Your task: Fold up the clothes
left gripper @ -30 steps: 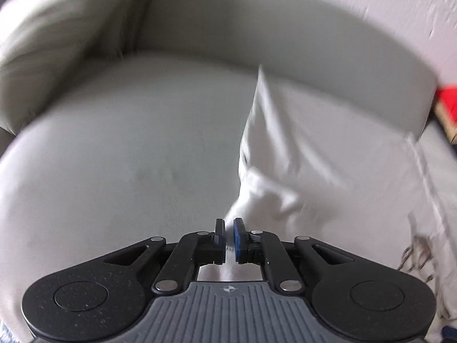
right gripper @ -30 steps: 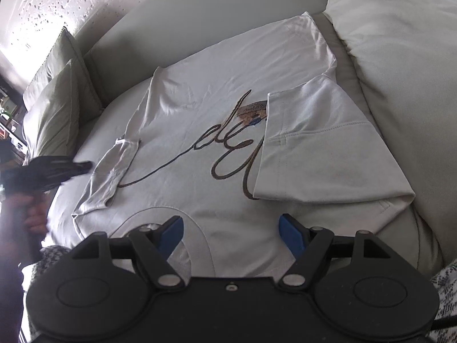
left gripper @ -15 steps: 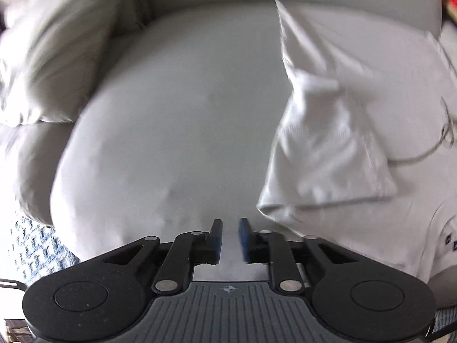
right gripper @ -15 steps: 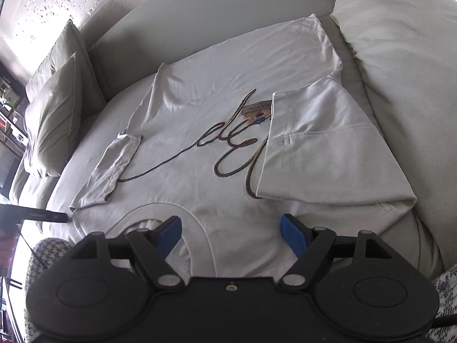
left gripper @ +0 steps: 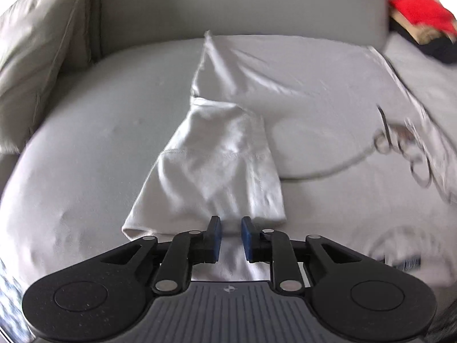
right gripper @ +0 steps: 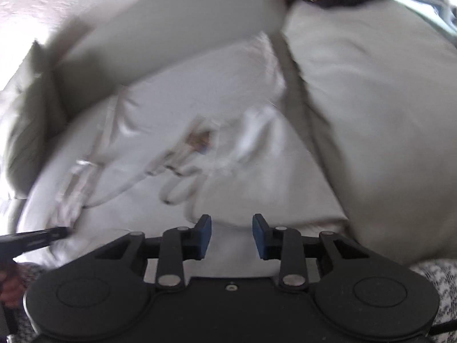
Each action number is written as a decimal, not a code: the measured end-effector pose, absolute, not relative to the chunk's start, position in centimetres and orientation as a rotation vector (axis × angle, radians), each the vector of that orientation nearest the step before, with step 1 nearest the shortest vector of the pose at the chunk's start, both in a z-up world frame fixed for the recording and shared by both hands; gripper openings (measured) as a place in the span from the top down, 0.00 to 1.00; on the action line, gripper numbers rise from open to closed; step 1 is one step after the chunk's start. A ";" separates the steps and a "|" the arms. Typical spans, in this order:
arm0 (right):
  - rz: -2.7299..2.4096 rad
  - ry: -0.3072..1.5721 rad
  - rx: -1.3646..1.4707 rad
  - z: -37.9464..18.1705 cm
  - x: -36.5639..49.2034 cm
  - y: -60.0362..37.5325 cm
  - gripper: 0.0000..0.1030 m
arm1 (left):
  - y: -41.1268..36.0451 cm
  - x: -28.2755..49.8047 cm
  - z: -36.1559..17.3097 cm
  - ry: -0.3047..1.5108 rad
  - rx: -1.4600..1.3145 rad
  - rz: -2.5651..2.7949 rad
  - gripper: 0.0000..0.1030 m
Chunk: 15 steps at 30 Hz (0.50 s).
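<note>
While my left gripper (left gripper: pixel 230 225) hovers parted at the folded sleeve (left gripper: pixel 211 168), my right gripper (right gripper: pixel 232 224) gapes empty above the t-shirt (right gripper: pixel 160 131).

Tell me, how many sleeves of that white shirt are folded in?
2. One sleeve lies folded inward just ahead of the left gripper; the other sleeve lies folded ahead of the right gripper, though it is blurred.

A pale grey sofa seat (left gripper: pixel 85 148) carries a white T-shirt (left gripper: pixel 300 91) spread flat, one sleeve (left gripper: pixel 217 165) folded onto it. Cushions (left gripper: pixel 31 57) lean left of the shirt; red and dark items (left gripper: pixel 420 25) lie behind its right edge.
</note>
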State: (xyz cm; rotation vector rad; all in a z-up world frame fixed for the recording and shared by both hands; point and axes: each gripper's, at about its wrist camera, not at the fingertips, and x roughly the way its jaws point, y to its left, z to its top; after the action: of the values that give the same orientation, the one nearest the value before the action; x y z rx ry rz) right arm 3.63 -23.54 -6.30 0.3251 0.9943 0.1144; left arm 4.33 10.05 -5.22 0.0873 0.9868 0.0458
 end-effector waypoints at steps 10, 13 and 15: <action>0.144 0.993 0.144 -4.2 -1.8 -22.4 0.70 | 8.5 -3.6 -3.2 0.950 0.122 -0.064 0.85; 0.215 0.938 0.195 -3.2 -1.8 -21.1 0.70 | 6.8 -3.3 -2.7 0.889 0.120 -0.088 0.85; 0.263 0.929 0.178 -3.1 -1.2 -19.5 0.70 | 5.2 -2.3 -3.3 0.888 0.157 -0.106 0.84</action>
State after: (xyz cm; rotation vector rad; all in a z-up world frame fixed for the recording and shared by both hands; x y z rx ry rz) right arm -1.15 -19.52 -3.13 0.1775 0.9293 0.2635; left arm -2.32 5.20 -3.33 0.1574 0.8881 -0.1056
